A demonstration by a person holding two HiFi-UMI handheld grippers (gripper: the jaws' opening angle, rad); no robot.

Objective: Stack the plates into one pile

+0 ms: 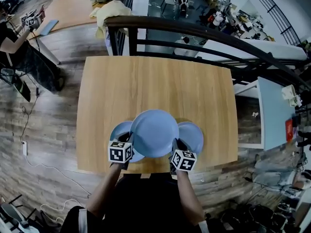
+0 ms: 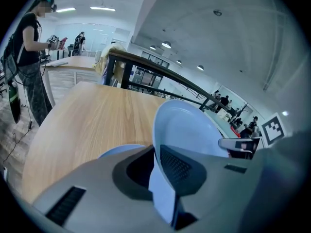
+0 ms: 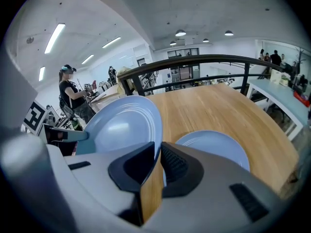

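Head view. The person holds one light-blue plate, the middle plate (image 1: 154,132), between both tools. The left gripper (image 1: 130,139) is clamped on its left rim and the right gripper (image 1: 176,143) on its right rim. This plate sits above the wooden table (image 1: 155,81) and overlaps the two others. The left plate (image 1: 118,130) lies under and just outboard of the left gripper, and the right plate (image 1: 194,135) lies just outboard of the right gripper.

Left gripper view. The left gripper (image 2: 156,165) has its jaws closed on the rim of the middle plate (image 2: 187,130), which rises ahead of the pads. The left plate (image 2: 116,152) lies flat below the jaws, on their left side.

Right gripper view. The right gripper (image 3: 159,161) pinches the opposite rim of the middle plate (image 3: 121,127). The right plate (image 3: 214,147) lies flat on the table (image 3: 228,110), ahead and to the right of the jaws.

Judgement: the step in hand is carrying the first plate. Nothing is stacked yet. Next, centre it over one resting plate, lower it level, then release both grips together. An uneven release could tip it.
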